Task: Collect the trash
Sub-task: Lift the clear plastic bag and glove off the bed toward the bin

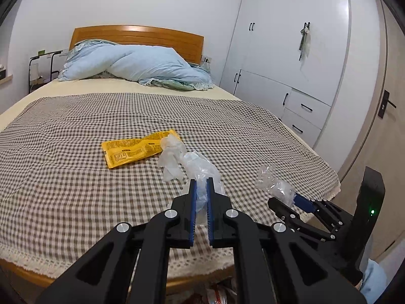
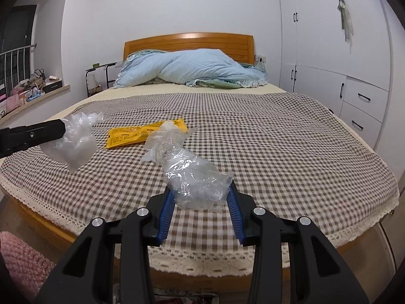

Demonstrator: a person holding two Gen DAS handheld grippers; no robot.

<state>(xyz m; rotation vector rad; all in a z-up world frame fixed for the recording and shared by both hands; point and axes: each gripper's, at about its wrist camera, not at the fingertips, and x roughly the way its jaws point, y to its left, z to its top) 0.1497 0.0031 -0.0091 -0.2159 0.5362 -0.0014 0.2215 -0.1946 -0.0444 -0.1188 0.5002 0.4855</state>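
My left gripper point(image 1: 201, 181) is shut on a thin clear plastic bag point(image 1: 200, 164) held above the near part of the bed. My right gripper point(image 2: 200, 188) is shut on a crumpled clear plastic wrapper point(image 2: 195, 179), its jaws partly apart around the wad. Each view shows the other gripper: the right gripper point(image 1: 286, 198) with its wrapper point(image 1: 272, 181), and the left gripper point(image 2: 62, 129) with its bag point(image 2: 76, 141). On the checked bedcover point(image 1: 76, 177) lies a yellow packet point(image 1: 136, 149) point(image 2: 141, 135), and a white crumpled sheet point(image 1: 172, 158) covers its right end.
A blue duvet point(image 1: 141, 63) is heaped by the wooden headboard point(image 1: 136, 35). White wardrobe doors and drawers point(image 1: 298, 58) line the right wall, with a door point(image 1: 387, 106) beyond. A window ledge point(image 2: 33, 93) carries clutter. Something red and white point(image 1: 215, 293) lies below the bed's foot.
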